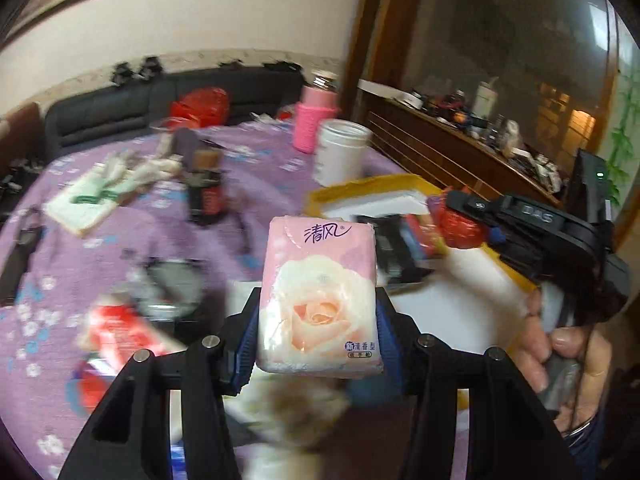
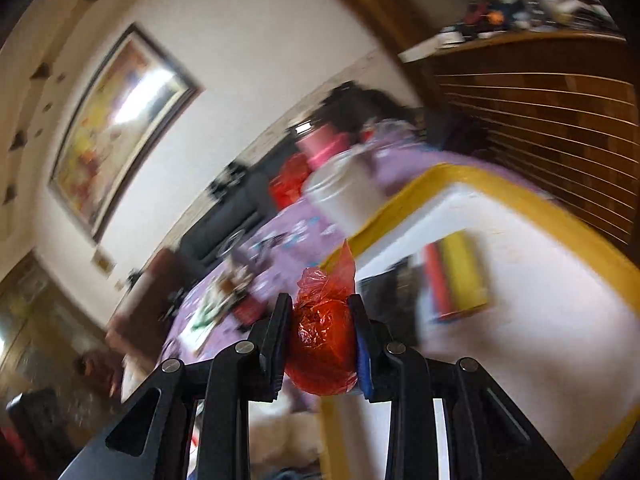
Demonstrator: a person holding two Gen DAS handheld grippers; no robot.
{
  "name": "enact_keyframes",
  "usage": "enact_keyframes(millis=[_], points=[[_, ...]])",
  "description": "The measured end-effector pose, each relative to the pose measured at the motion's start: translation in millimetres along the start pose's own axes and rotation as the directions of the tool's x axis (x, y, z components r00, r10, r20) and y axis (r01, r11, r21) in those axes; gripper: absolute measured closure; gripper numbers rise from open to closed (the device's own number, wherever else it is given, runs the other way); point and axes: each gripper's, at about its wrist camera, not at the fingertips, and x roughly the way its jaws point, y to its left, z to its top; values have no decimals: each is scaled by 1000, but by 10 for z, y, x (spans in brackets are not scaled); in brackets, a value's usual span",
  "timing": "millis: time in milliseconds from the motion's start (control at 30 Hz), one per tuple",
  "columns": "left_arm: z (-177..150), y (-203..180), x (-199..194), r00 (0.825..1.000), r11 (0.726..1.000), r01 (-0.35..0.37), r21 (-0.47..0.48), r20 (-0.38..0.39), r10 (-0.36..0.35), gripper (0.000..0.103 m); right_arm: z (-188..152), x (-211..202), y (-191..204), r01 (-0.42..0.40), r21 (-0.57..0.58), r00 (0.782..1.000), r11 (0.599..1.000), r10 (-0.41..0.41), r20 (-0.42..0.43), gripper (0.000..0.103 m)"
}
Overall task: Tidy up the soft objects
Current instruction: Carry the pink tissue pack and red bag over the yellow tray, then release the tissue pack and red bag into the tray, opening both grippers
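Our left gripper is raised above the table, its fingers pressed against both sides of a tissue pack. Our right gripper is tilted, clamped on a red bag. Our right hand wraps its handle.

Soft indoor daylight, fairly bright and without hard shadows. Both views bend strongly toward dark corners. The tissue pack is sharp while the surface behind it smears. The right view is motion-blurred throughout, with white glare on the framed picture.
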Motion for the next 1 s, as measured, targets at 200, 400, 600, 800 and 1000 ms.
enact_keyframes(millis=[200, 400, 600, 800, 1000], points=[[-9, -513, 362, 992, 995, 100, 27, -82, -98, 52, 167, -142, -390, 145, 116, 988, 983, -151, 43, 73], [-100, -832, 669, 979, 988, 148, 46, -146, -140, 52, 258, -129, -601, 197, 172, 980, 965, -201, 1, 73], [-195, -944, 862, 970, 983, 169, 67, -187, -154, 52, 225, 41, -639, 229, 161, 973, 960, -220, -72, 73], [-219, -916, 907, 963, 981, 188, 53, -207, -173, 51, 191, 82, -630, 280, 135, 958, 950, -266, -109, 71], [-203, -880, 871, 962, 980, 195, 32, -200, -185, 42, 215, -5, -605, 312, 131, 950, 941, -306, -64, 65]])
